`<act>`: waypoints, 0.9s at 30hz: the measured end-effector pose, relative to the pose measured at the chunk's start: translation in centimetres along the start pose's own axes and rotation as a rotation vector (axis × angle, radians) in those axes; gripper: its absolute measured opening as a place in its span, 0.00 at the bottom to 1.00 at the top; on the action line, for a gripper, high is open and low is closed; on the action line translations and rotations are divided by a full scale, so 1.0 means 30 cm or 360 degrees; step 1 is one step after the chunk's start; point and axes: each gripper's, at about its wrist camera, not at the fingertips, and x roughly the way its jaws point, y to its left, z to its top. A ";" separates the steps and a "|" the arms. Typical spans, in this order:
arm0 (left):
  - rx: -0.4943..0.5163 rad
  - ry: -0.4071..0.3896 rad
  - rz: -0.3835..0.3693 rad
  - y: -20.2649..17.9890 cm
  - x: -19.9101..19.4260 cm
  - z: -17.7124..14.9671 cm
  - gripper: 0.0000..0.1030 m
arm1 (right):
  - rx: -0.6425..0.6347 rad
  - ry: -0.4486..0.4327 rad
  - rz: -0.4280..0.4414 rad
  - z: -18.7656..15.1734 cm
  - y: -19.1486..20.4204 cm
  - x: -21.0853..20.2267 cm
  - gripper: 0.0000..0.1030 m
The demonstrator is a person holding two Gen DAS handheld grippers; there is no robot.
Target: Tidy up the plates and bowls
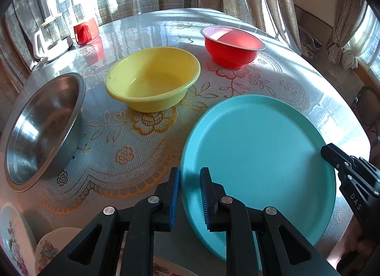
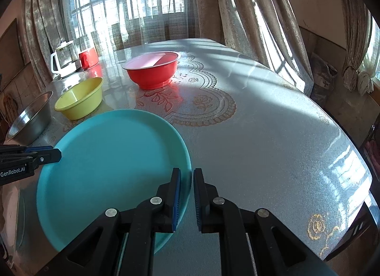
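Note:
A large teal plate [image 1: 261,152] [image 2: 114,157] lies at the near side of the table. My left gripper [image 1: 190,172] [image 2: 55,154] is shut on the plate's left rim, which runs between its blue pads [image 1: 175,188]. My right gripper [image 2: 187,172] [image 1: 332,154] is shut on the opposite, right rim. I cannot tell whether the plate is raised off the cloth. Behind it stand a yellow bowl [image 1: 152,78] [image 2: 79,97], a red bowl [image 1: 234,45] [image 2: 152,69] with a pale inside, and a steel bowl [image 1: 42,128] [image 2: 30,119] at the left.
Two floral plates [image 1: 14,235] [image 1: 54,247] sit at the near left corner. A red mug [image 1: 85,30] [image 2: 88,58] and a white jug [image 1: 51,36] [image 2: 63,58] stand at the far left by the curtains. The table [image 2: 273,145] with its lace-pattern cloth stretches bare to the right.

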 end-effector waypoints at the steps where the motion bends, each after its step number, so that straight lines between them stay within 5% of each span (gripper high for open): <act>1: -0.0006 0.0000 0.0003 -0.002 0.002 0.003 0.17 | 0.0004 0.0008 0.0007 0.002 -0.005 0.003 0.10; 9: -0.0104 -0.0098 0.0047 0.026 -0.070 -0.016 0.17 | -0.0027 0.0011 0.0021 -0.007 0.009 0.000 0.13; 16: -0.0186 -0.0249 0.0114 0.061 -0.209 -0.097 0.17 | 0.0005 -0.0003 0.0005 -0.007 -0.002 -0.009 0.35; 27: -0.0426 -0.0363 0.0153 0.168 -0.351 -0.277 0.17 | -0.0047 -0.0119 0.0074 -0.017 0.043 -0.103 0.46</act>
